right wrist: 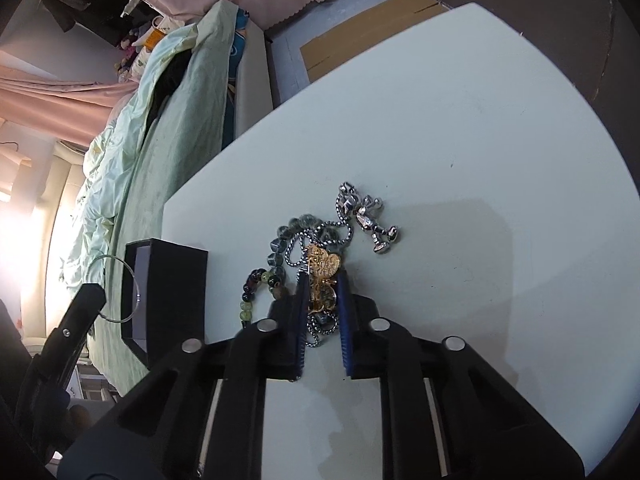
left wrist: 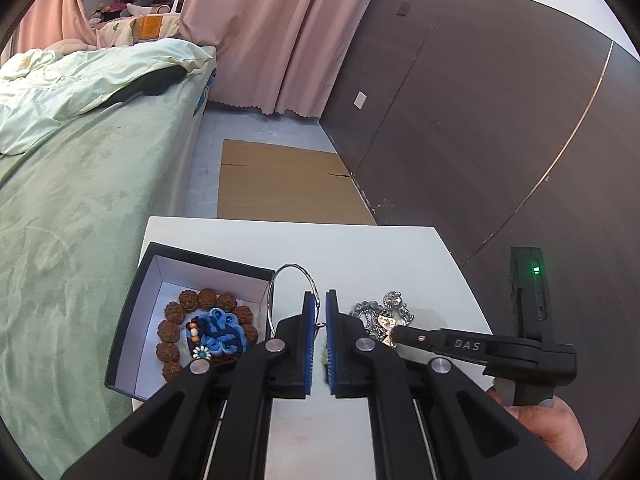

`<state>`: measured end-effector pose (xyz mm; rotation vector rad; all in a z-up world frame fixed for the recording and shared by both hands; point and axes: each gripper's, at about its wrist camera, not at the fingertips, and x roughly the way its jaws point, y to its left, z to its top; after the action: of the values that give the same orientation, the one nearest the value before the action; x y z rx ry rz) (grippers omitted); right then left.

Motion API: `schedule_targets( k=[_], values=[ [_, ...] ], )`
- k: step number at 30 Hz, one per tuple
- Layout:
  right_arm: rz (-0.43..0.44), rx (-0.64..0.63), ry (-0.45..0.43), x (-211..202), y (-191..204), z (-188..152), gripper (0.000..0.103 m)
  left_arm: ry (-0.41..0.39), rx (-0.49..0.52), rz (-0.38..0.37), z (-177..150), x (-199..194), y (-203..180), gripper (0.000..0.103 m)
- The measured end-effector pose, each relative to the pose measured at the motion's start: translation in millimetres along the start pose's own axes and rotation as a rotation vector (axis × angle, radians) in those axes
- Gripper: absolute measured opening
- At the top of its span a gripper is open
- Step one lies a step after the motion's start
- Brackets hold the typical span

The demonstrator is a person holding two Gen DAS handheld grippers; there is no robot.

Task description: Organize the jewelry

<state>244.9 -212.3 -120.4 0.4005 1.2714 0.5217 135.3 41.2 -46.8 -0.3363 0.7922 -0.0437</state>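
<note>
My left gripper (left wrist: pixel 320 300) is shut on a thin silver hoop (left wrist: pixel 291 280) and holds it above the white table, beside a black box (left wrist: pixel 132 304). The box holds a brown bead bracelet (left wrist: pixel 188 300) and a blue knotted ornament (left wrist: pixel 220 332). My right gripper (right wrist: pixel 322 280) is shut on a gold heart pendant (right wrist: pixel 322 264) in the jewelry pile (left wrist: pixel 380 312). The pile has a silver chain with a mouse figure (right wrist: pixel 374 220) and a dark bead bracelet (right wrist: pixel 260 280). The hoop (right wrist: pixel 120 288) and the box (right wrist: pixel 168 296) also show in the right wrist view.
The white table (left wrist: pixel 360 256) ends just beyond the box. A green bed (left wrist: pixel 80 200) runs along the left. Flat cardboard (left wrist: pixel 280 184) lies on the floor ahead. A dark wardrobe (left wrist: pixel 480 120) stands at the right, pink curtains (left wrist: pixel 280 32) behind.
</note>
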Motion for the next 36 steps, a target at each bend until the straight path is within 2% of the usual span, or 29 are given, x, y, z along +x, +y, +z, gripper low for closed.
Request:
schedule_targets(
  k=[7, 13, 20, 27, 28, 30, 31, 32, 33, 36],
  values=[
    [0.019, -0.002, -0.031, -14.0, -0.8, -4.0, 0.005, -0.014, -0.017, 0.014, -1.2, -8.7, 6.7, 0.003],
    [0.07, 0.011, -0.067, -32.5, 0.1, -8.8, 0.005, -0.027, -0.038, 0.035, -2.5, -17.6, 17.6, 0.003],
    [0.23, 0.032, -0.084, -55.2, 1.2, -14.6, 0.005, -0.036, -0.059, 0.059, -2.8, -25.3, 28.9, 0.003],
    [0.313, 0.017, -0.087, -65.4, 11.1, -17.8, 0.005, -0.018, -0.078, 0.051, -3.4, -23.2, 35.5, 0.004],
    [0.317, 0.011, -0.089, -66.8, 12.8, -18.3, 0.005, -0.011, -0.084, 0.052, -3.3, -22.1, 36.0, 0.008],
    [0.333, -0.005, -0.097, -67.8, 20.3, -17.8, 0.005, -0.004, -0.097, 0.055, -2.8, -21.2, 38.5, 0.039],
    [0.345, -0.022, -0.1, -68.8, 26.1, -18.2, 0.005, -0.024, -0.103, 0.063, -2.5, -24.2, 39.3, 0.069],
    [0.362, -0.034, -0.095, -69.0, 30.6, -19.4, 0.005, -0.052, -0.104, 0.066, -2.5, -28.5, 39.3, 0.078],
    [0.396, -0.045, -0.08, -67.8, 36.0, -20.0, 0.005, -0.082, -0.099, 0.065, -1.2, -33.9, 38.3, 0.078],
    [0.471, -0.059, -0.04, -62.3, 49.7, -22.6, 0.005, -0.084, -0.096, 0.051, 1.1, -36.6, 38.3, 0.078]
  ],
)
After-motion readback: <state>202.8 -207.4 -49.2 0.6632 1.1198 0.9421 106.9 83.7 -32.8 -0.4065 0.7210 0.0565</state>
